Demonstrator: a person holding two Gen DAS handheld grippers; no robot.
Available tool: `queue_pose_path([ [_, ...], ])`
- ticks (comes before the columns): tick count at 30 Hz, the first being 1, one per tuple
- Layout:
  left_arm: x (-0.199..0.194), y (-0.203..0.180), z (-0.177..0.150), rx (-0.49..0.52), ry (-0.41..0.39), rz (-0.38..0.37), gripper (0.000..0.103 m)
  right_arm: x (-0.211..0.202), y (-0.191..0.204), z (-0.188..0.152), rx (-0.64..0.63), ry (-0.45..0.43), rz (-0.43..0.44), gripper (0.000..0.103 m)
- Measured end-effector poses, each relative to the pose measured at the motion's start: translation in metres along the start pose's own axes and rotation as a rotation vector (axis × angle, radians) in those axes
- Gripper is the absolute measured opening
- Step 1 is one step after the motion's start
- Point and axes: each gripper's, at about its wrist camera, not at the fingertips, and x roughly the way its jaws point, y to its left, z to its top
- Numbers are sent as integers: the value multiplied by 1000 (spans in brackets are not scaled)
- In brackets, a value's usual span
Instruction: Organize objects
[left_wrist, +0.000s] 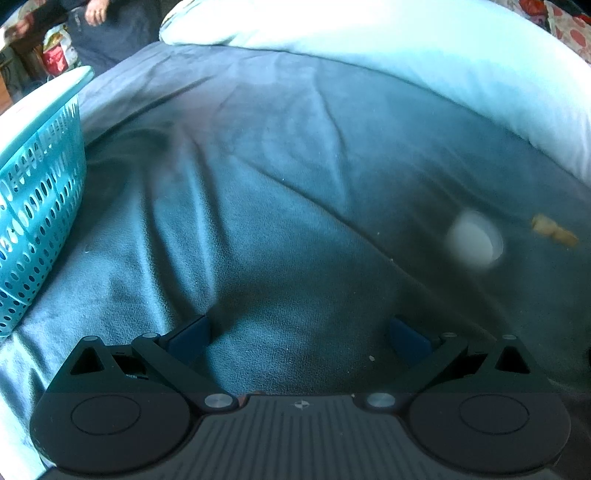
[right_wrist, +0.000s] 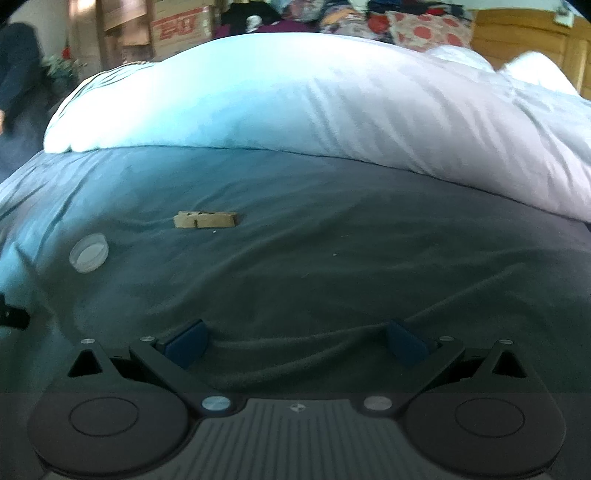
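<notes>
I see both grippers, left gripper and right gripper, spread apart and empty above the grey bedsheet. White cap lies near wooden clothespin; turquoise basket stands left.

Wrinkled grey-blue bedsheet covering the bed; white duvet bunched along its far side; patterned cushions and cardboard boxes behind.

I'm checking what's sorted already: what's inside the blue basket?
Only the perforated outer wall and rim of the blue basket show in the left wrist view; its inside is hidden. The white cap and clothespin lie on the sheet.
</notes>
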Motion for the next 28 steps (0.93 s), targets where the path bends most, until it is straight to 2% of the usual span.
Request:
queue_pose_path([
  [15, -10, -5, -10, -2, -3, 4, 103, 2, -5, -2, -16, 14, -4, 103],
  [22, -10, -3, -9, -4, -15, 5, 103, 1, -11, -5, -29, 9, 41, 103],
  [28, -14, -5, -11, -1, -10, 3, 103, -1, -13, -3, -46, 46, 61, 103],
])
